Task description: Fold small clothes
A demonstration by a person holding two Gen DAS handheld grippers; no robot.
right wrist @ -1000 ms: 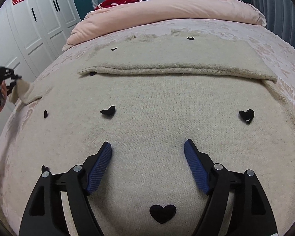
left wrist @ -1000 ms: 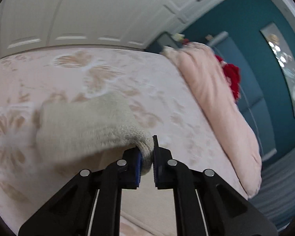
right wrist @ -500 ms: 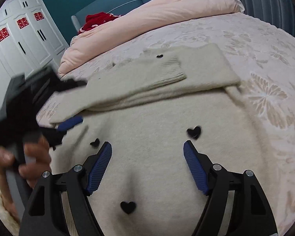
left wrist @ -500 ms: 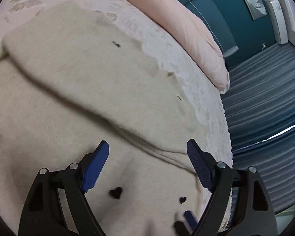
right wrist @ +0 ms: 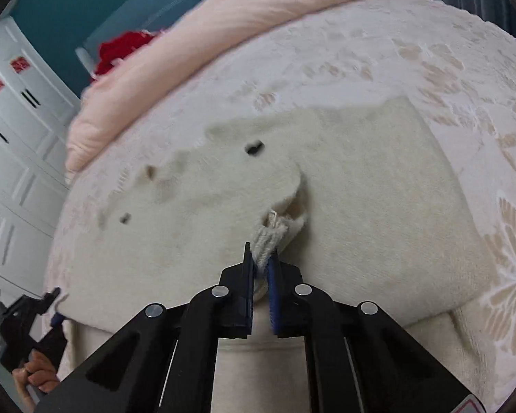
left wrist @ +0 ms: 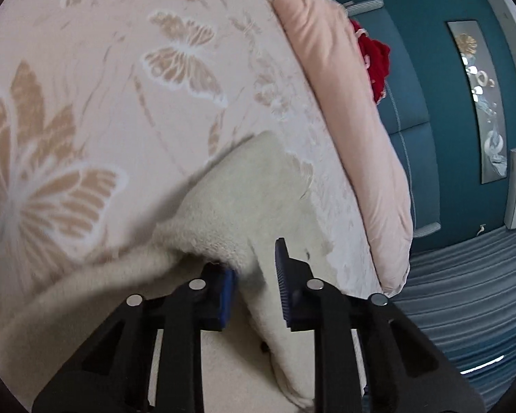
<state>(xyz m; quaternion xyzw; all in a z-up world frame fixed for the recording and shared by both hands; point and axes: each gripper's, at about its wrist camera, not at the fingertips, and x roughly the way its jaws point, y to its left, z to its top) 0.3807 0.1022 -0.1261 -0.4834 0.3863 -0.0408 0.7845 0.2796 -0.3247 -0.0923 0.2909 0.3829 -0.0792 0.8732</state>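
Both grippers are closing on the cream sweater spread across the butterfly bedspread, the right gripper pinching its ribbed cuff, the left gripper around a fold; thin bites could slip when lifted.

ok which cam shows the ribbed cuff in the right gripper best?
Right wrist view: the ribbed cuff of the cream sweater sits centred between the closing pads of the right gripper. The left wrist view misses that cuff; it shows another sweater fold in the left gripper.
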